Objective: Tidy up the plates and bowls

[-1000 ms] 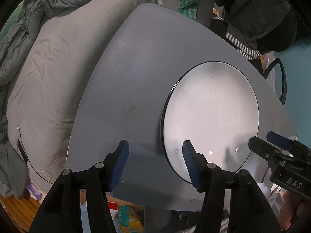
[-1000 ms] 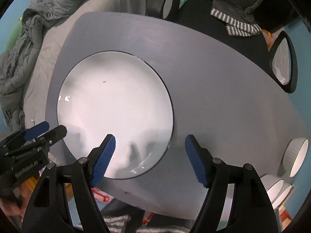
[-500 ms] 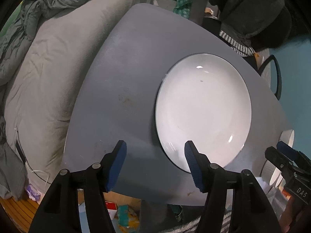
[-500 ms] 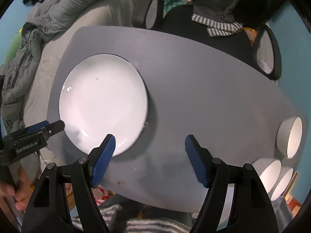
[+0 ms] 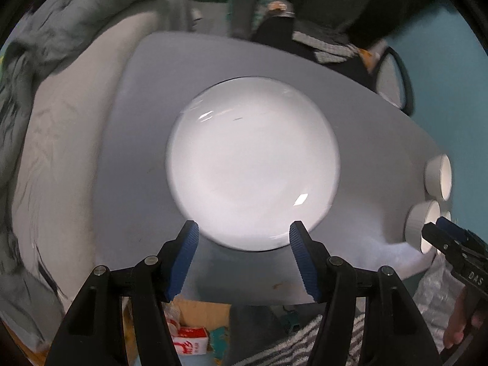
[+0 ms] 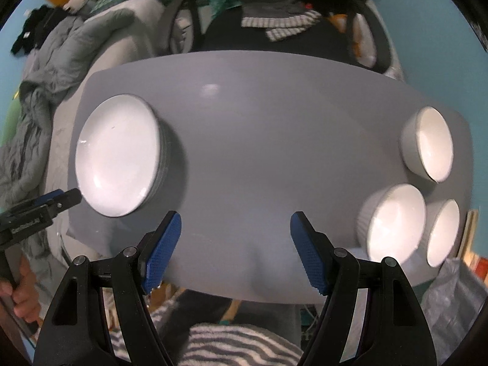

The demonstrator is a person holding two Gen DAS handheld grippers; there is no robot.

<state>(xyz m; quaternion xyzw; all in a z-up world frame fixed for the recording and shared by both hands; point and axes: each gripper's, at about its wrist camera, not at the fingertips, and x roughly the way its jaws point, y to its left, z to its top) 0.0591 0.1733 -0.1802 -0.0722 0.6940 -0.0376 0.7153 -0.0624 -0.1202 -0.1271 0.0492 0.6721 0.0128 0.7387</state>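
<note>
Showing three bowls [image 6: 393, 222] only rightward

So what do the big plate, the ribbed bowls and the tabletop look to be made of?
Plate: likely glazed ceramic, glossy white with sharp highlights and a dark rim; edge lines beneath hint at a stack. Ribbed bowls: probably glazed ceramic too, white, fluted outer walls. Tabletop: smooth matte grey, perhaps laminate or painted board; unclear.

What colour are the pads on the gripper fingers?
Blue, on black fingers; clearest in the right wrist view.
</note>
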